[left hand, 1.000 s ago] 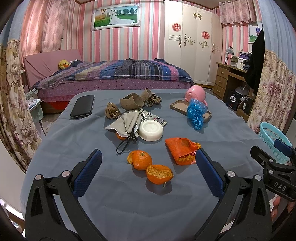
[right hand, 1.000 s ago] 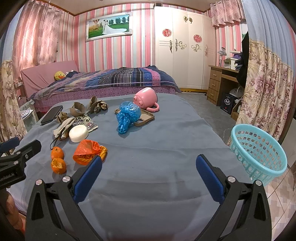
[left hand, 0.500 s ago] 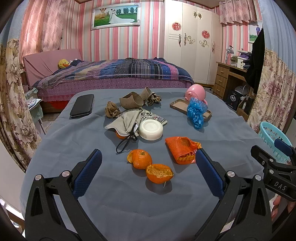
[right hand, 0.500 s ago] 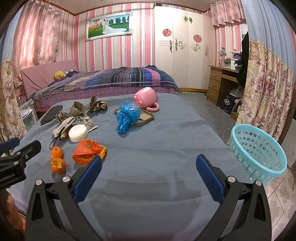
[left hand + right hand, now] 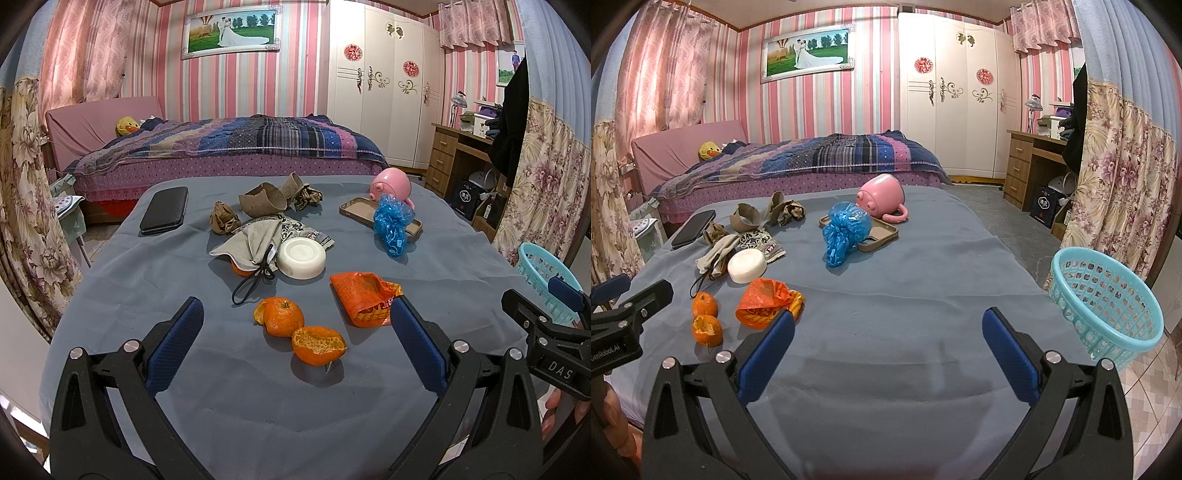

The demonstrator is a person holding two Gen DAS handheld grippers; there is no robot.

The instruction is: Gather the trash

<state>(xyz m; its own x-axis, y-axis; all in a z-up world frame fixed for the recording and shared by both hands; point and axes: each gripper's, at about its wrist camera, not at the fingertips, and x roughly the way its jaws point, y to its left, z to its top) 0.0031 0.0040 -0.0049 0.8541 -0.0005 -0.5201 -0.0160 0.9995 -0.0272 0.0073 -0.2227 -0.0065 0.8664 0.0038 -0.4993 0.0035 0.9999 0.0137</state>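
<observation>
Left gripper jaws wide apart, nothing held; right gripper same. Crumpled orange plastic wrapper lies centre-right of frame on grey-blue tablecloth, long axis upper-left to lower-right, torn mouth facing lower right. Turquoise plastic mesh basket at right edge.

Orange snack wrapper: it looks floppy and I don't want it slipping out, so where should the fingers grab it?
Pinch the orange snack wrapper at its raised, crumpled open edge, probably from above with the left gripper. The rest lies flat on the tablecloth.
</observation>
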